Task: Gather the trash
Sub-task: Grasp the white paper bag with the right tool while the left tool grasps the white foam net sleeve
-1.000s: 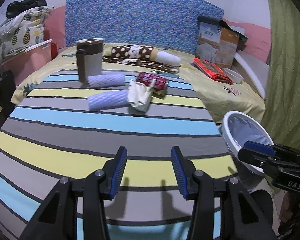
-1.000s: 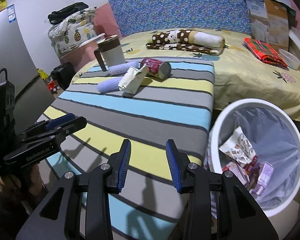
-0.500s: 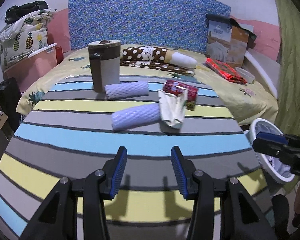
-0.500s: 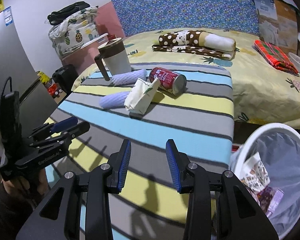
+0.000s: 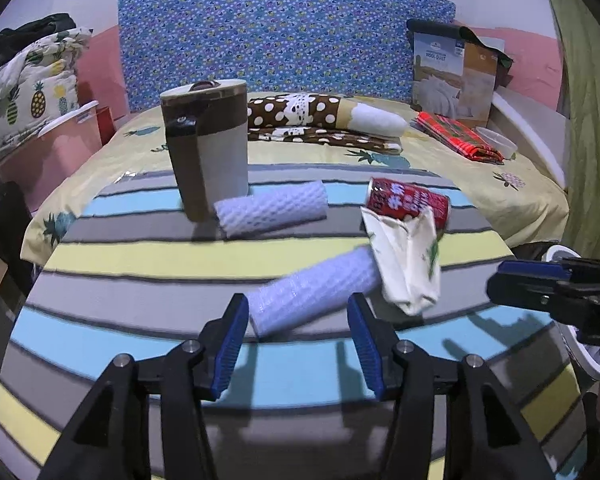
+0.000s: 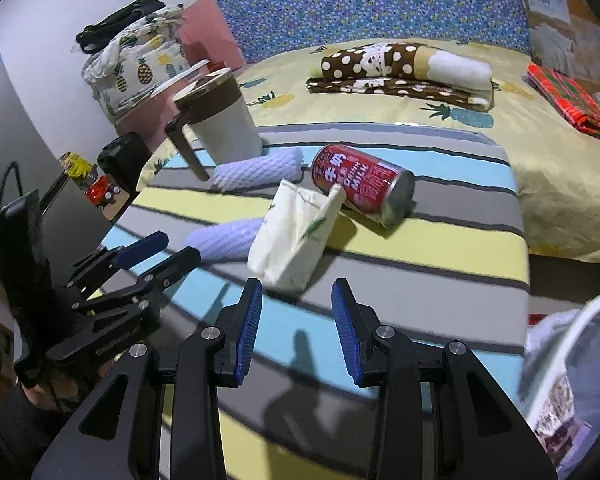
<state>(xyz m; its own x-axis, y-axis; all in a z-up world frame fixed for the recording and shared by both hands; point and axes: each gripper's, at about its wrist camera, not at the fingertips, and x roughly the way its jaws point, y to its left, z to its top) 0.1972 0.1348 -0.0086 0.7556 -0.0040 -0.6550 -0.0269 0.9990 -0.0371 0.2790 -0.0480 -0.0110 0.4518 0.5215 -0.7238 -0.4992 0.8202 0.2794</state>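
Two grippers are held low over the striped table [image 5: 100, 340]: the left gripper [image 5: 298, 336], jaws just widened and empty, is lined up on the nearer foam sleeve [image 5: 314, 292], and the right gripper [image 6: 296, 320], spread and empty, on the white carton [image 6: 296, 236]. Beyond these lie a red can [image 6: 360, 186] touching the carton, a second foam sleeve [image 5: 270, 208] and a mug [image 5: 208, 148]; the bin [image 6: 572, 360] is at right. Likely risks: the sleeve rolled away by one pad, or the can nudged off by the carton.
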